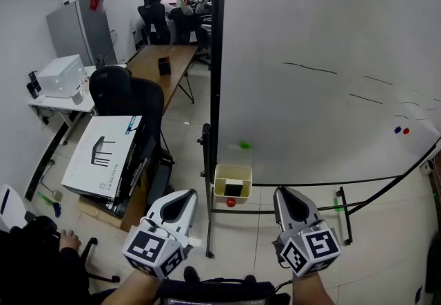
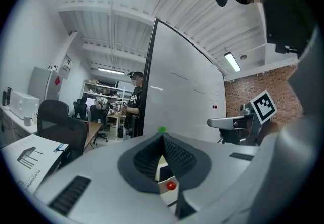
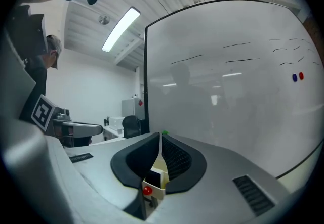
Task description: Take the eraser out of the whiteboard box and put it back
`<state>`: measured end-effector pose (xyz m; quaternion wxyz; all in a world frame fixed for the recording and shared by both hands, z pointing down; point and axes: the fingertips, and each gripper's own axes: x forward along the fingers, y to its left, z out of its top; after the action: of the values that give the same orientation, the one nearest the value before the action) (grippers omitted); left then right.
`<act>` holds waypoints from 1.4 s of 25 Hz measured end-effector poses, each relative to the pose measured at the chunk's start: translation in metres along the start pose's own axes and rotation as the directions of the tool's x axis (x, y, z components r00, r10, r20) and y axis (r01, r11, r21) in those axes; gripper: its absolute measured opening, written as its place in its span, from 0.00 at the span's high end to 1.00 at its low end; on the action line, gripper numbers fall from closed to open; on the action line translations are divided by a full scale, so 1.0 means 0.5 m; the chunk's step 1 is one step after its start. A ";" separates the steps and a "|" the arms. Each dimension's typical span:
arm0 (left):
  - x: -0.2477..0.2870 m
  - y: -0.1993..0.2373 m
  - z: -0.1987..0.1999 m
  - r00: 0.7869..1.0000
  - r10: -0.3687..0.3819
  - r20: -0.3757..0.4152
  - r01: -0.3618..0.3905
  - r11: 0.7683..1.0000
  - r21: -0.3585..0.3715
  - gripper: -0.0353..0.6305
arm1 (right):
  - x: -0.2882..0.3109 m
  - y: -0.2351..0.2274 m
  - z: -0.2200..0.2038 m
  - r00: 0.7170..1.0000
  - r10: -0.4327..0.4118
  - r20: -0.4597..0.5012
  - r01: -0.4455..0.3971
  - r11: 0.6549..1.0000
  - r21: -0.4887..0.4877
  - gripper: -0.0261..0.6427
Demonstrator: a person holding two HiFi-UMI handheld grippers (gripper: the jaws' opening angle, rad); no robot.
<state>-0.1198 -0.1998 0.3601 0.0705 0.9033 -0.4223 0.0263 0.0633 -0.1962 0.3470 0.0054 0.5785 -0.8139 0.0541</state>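
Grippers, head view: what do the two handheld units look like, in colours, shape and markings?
Both match. The left gripper and right gripper have light grey, tapered bodies with black ribbed pads lining the jaws. Each carries a white cube printed with black square markers, left and right. No cables or sleeves show.

the whiteboard [image 1: 331,56] at upper right is smooth and glossy; the box [image 1: 233,171] below looks like pale plastic; the table [image 1: 155,62] at upper left is wood; the floor [image 1: 186,118] tiles shine.
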 end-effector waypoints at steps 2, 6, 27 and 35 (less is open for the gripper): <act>0.004 0.030 -0.001 1.000 0.004 0.004 -0.004 1.000 -0.005 0.91 | 0.025 0.012 -0.004 1.000 -0.005 -0.008 0.005 1.000 -0.006 0.90; 0.003 0.086 -0.009 1.000 0.018 -0.002 -0.018 1.000 -0.007 0.91 | 0.083 0.045 -0.042 0.998 0.002 -0.060 -0.001 1.000 0.015 0.72; 0.016 0.257 -0.149 0.989 0.097 -0.115 -0.102 0.994 -0.040 0.91 | 0.309 0.058 -0.386 0.907 -0.167 -0.387 0.207 0.976 0.063 0.45; -0.005 0.262 -0.154 0.988 0.103 -0.114 -0.109 0.993 -0.050 0.91 | 0.313 0.047 -0.388 0.897 -0.209 -0.390 0.255 0.964 0.070 0.51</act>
<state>-0.2208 -0.2694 0.4497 0.1179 0.8743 -0.4659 0.0684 -0.0212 -0.3175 0.5491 0.1344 0.6493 -0.7177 0.2127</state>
